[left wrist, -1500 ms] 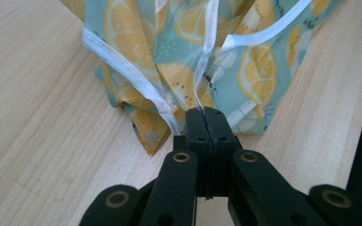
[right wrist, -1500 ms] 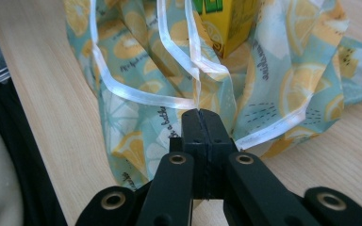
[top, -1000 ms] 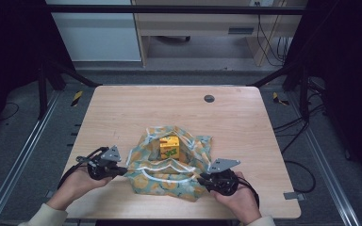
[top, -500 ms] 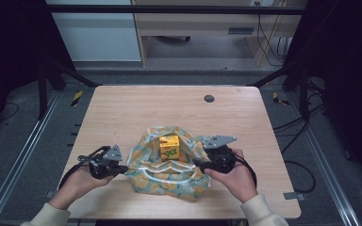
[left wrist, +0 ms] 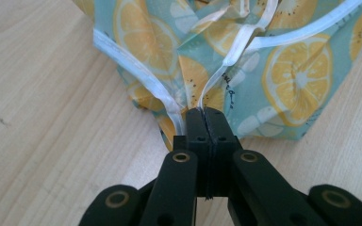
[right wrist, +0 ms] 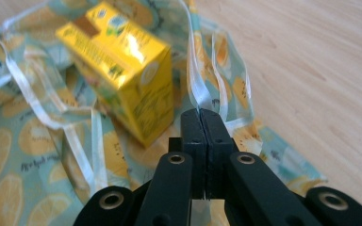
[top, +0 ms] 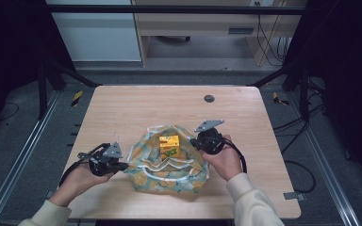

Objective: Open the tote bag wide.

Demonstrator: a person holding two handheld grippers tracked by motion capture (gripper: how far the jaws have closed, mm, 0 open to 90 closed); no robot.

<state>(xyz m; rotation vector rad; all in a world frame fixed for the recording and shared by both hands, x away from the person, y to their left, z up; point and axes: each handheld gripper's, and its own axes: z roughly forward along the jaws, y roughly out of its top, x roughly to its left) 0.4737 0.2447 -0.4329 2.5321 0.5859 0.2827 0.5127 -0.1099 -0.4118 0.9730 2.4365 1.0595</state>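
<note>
Holding: left gripper [left wrist: 206,113] is clenched on the white edge tape [left wrist: 162,94] of the bag [top: 169,167], at the bag's left side.
Right gripper [right wrist: 202,115]: its jaws have just closed, and they now pinch a strip of the same white tape [right wrist: 200,94] at the bag's right rim; the strip runs up out of the jaw tips.
Why so held: with one pinch on each side of the mouth, the two hands can pull the fabric apart or lift the rim; judging by this, the work is opening or spreading the bag around the box.
Box [top: 169,146]: a yellow carton standing in the middle of the bag's open mouth, fabric gathered round its base.
Box to grippers: it lies between the two, touching neither. In the right gripper view it sits just beyond and to the left of the jaw tips [right wrist: 122,70], tilted in that picture.
Bag to grippers: touching both, stretched loosely between them on the table [top: 122,108].
Hands: left hand [top: 82,176] low on the table; right hand [top: 224,160] beside the bag's right edge.
Risk: a hard pull could tip the carton.
</note>
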